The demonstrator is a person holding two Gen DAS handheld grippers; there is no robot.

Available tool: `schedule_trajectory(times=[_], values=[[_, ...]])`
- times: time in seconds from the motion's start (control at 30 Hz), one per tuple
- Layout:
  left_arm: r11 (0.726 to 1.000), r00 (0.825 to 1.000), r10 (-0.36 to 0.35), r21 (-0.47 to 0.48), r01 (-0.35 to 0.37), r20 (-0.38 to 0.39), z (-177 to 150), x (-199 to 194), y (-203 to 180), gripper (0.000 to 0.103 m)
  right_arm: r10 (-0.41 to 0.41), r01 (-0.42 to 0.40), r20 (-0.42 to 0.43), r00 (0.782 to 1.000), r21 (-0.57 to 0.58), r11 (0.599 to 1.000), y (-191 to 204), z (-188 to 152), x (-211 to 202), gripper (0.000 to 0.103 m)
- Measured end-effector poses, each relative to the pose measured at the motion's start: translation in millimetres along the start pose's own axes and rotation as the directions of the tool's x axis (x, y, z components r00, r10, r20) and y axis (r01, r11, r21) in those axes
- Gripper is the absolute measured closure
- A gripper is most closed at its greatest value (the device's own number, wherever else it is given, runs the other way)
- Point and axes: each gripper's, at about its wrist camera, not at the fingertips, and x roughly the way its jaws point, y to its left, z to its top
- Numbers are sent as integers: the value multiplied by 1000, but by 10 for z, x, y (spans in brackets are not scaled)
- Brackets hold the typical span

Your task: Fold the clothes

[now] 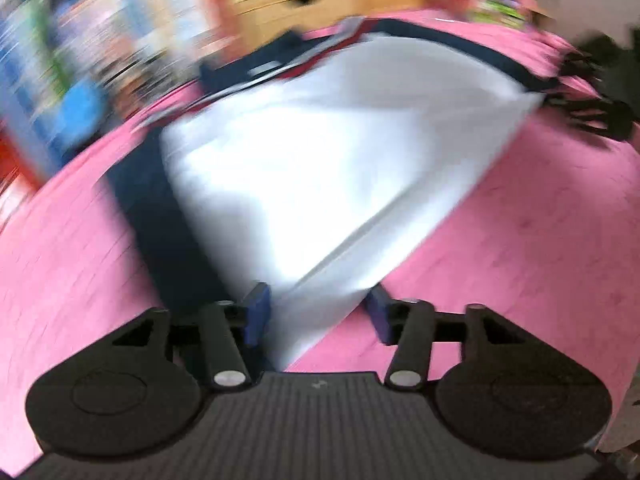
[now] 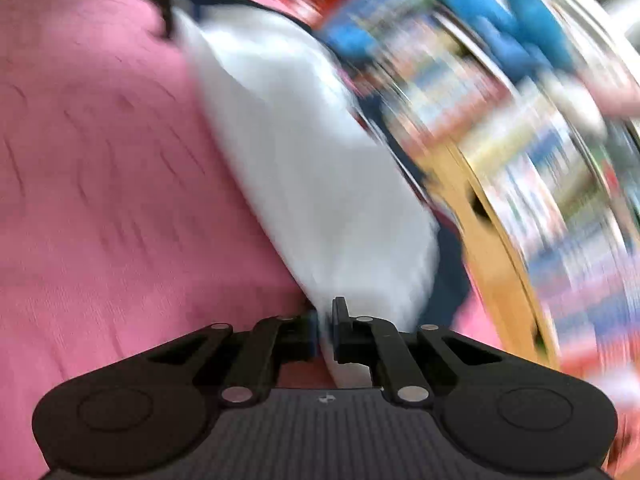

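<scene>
White garment (image 1: 320, 168) stretches lengthwise ahead of both tools on pink surface (image 1: 520, 240); right gripper (image 2: 325, 332) pinches its corner, left gripper (image 1: 318, 316) spread around its edge

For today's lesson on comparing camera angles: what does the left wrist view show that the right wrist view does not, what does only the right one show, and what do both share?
Only the left wrist view: the left gripper with its jaws apart around a corner of the white garment, the pads not pressing it, and a black fringed item at the far right.
Only the right wrist view: the right gripper shut on an edge of the white garment.
Both: the white garment, a dark navy garment beneath it, the pink cover, blurred wooden furniture.
</scene>
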Motion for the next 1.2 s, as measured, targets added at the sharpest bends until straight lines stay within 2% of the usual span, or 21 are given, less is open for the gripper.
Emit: schedule_trajectory(times=[0.07,0.13,0.23,0.27,0.3,0.33,0.37,0.5,0.57,0.6,0.73,0.8,0.87,0.9,0.93,0.97,1.03,1.07,1.13,1.17,1.2], values=[[997,998,57,-50,-57,-8,-199,-144,151,41,-19,21,-34,999,55,998,-96,-179,-68,94],[990,992,124,-72,-125,-18,-342,-262,183,40,-56,59,-57,997,41,997,-70,-238,-116,93],[979,981,196,51,-196,3,-374,-385,-102,42,-118,119,-78,990,13,993,20,-233,-170,86],[973,980,197,119,-198,24,-344,-415,-266,42,-109,108,-30,994,-27,994,127,-139,-210,82],[963,981,187,185,-194,54,-299,-432,-426,40,-97,98,17,995,-69,993,234,-45,-250,66],[951,981,172,245,-189,86,-257,-458,-604,31,-83,90,64,994,-111,990,341,50,-290,47],[938,981,151,297,-180,119,-209,-469,-768,23,-67,84,110,992,-152,985,448,145,-330,43],[891,980,59,432,-138,191,36,-367,-1243,20,-2,64,236,972,-254,965,785,626,-236,45],[866,975,55,476,-152,213,148,-255,-1397,20,9,53,238,971,-253,966,801,823,-87,62],[848,971,65,500,-175,230,197,-190,-1473,20,17,38,212,977,-253,967,774,900,30,81],[753,946,116,594,-283,303,263,93,-1657,21,44,3,230,972,-200,980,623,994,24,90],[699,932,129,636,-327,338,278,217,-1765,27,59,-25,260,964,-134,991,439,1001,-120,90],[664,926,134,662,-349,353,336,335,-1803,51,61,-24,274,960,-136,990,338,992,-172,90],[659,926,140,665,-351,350,375,392,-1793,57,62,-23,281,958,-138,990,289,988,-197,89],[668,931,136,663,-339,339,405,404,-1768,69,54,-3,281,958,-178,984,333,973,-219,83],[677,935,130,660,-326,329,434,414,-1743,69,46,22,278,959,-236,972,391,939,-212,78],[695,942,114,653,-303,315,465,389,-1678,71,20,70,269,963,-322,944,573,859,-242,51],[694,943,112,655,-300,314,463,372,-1667,71,13,84,267,964,-347,934,633,847,-217,48],[691,945,109,660,-295,309,456,353,-1660,71,-4,110,266,964,-384,917,718,865,-100,49],[691,948,113,662,-291,299,450,355,-1661,75,13,89,253,967,-388,918,744,898,-41,51],[690,950,122,663,-289,287,442,371,-1667,76,30,69,241,970,-391,918,769,931,18,67]])
